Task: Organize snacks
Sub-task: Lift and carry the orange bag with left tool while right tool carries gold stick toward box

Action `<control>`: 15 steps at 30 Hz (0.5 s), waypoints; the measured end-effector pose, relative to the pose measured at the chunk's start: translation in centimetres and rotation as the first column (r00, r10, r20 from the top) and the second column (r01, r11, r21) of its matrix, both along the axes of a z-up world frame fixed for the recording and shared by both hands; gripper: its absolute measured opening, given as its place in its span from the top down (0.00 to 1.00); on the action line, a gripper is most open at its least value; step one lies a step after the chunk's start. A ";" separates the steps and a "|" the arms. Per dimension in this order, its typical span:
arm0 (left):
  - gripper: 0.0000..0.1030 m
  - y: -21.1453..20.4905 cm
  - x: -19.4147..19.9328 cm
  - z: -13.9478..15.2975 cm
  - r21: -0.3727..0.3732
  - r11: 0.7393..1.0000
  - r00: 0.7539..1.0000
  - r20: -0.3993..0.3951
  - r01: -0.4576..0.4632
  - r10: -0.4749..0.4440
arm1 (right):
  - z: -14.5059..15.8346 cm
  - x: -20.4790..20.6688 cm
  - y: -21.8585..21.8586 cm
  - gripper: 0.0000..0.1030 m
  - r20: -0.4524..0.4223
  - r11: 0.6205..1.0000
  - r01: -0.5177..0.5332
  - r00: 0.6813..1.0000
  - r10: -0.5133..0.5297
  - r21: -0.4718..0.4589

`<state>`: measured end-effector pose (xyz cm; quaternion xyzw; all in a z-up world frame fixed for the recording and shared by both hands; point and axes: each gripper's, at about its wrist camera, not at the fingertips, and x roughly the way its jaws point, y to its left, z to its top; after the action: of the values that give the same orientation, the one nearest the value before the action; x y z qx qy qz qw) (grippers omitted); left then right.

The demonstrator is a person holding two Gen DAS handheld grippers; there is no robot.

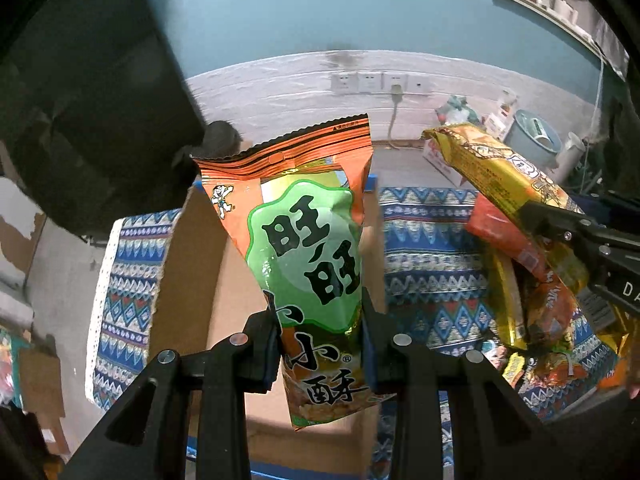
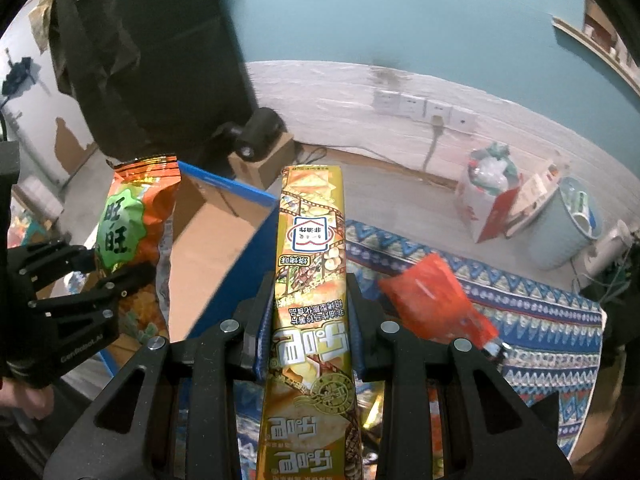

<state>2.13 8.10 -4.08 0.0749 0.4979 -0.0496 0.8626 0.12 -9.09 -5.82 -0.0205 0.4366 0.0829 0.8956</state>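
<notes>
Two packets are up in the air at once, one in each gripper. The left gripper has its jaws closed tight on an orange and green snack bag, pinching it low down so the crimped top stands upright above the open cardboard box; the bag's bottom edge hangs below the pads and covers much of the box floor. The right gripper is clamped just as firmly on a long gold packet, whose print reads upside down and whose lower end runs off the bottom of the right wrist view. A red packet hangs just beside the gold one, blurred, and I can't quite tell whether it is caught in the grip or only pressed against it. More snacks lie heaped on the patterned cloth below, too jumbled and half hidden by the right gripper to sort out. Off by the wall stand a pale blue bin and a white bag, both soft at the lens edge.
</notes>
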 end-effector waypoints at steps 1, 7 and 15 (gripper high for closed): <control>0.68 0.5 0.1 -0.1 -0.001 1.000 1.000 -0.002 -0.008 0.008 | -0.1 0.2 0.6 0.71 -0.002 1.000 -0.006 1.000 0.006 0.000; 0.68 4.2 0.7 -1.6 0.015 0.998 0.998 -0.029 -0.062 0.062 | -0.7 1.7 3.7 0.71 -0.021 0.999 -0.039 0.999 0.039 0.002; 0.68 8.7 1.8 -4.6 0.052 0.990 0.986 -0.093 -0.135 0.139 | -2.2 3.9 7.7 0.71 -0.056 0.996 -0.091 0.994 0.092 0.004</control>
<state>3.94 16.80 -8.71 0.0578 0.5441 0.0176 0.8369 4.02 -1.35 -8.04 -0.0373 0.4603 0.1248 0.8782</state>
